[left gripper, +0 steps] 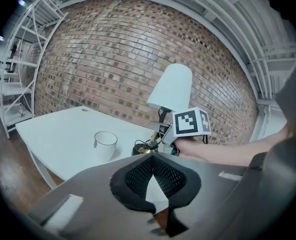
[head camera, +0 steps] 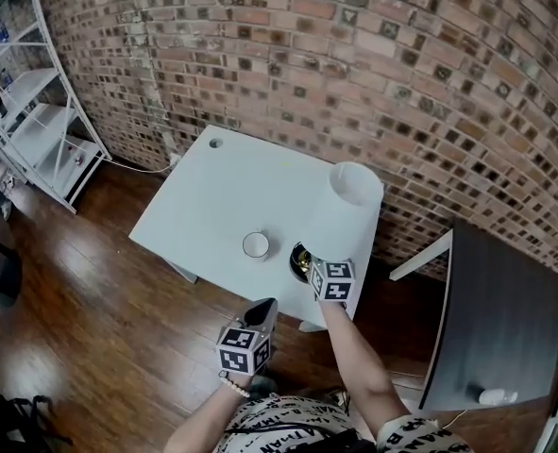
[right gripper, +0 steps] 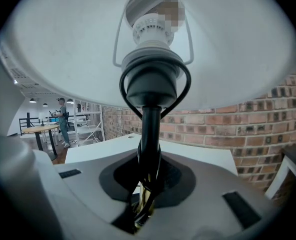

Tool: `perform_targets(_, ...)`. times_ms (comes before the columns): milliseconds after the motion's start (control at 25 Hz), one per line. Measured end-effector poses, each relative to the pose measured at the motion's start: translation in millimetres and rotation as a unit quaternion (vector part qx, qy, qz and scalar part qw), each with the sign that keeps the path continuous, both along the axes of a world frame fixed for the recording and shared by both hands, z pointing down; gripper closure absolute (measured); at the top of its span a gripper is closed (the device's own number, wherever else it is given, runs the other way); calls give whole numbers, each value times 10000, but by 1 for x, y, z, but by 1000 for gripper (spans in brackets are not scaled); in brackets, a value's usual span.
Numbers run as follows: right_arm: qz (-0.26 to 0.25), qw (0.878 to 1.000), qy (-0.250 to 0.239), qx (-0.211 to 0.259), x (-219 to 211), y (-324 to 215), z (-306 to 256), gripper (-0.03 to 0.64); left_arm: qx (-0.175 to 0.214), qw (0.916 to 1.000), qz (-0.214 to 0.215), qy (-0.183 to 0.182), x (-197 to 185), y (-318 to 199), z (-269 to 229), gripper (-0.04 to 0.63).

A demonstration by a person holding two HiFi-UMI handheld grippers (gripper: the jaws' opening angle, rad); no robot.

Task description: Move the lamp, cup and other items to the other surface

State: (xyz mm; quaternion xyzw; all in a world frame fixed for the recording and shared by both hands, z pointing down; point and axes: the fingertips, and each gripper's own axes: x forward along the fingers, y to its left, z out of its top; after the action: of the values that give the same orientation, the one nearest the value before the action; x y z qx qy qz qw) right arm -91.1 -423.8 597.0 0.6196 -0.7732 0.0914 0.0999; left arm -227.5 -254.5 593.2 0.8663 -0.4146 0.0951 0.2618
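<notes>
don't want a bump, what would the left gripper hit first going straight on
Probably the lamp base on the white table, just right of the cup; depth is unclear.

Brick wall (head camera: 354, 45) behind; white shelving (head camera: 33, 130) left, on wood floor (head camera: 90, 328)

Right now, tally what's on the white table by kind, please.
On the white table:
Lamp: 1, stem clamped in the right tongs
Cup: 1
Total: 2
</notes>
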Motion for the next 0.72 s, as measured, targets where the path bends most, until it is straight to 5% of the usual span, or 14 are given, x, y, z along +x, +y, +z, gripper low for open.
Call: perform_targets(720, -278, 9995, 68, 117, -22, -48, 27, 565, -206, 9997, -13, -154, -1, -33, 19, 595)
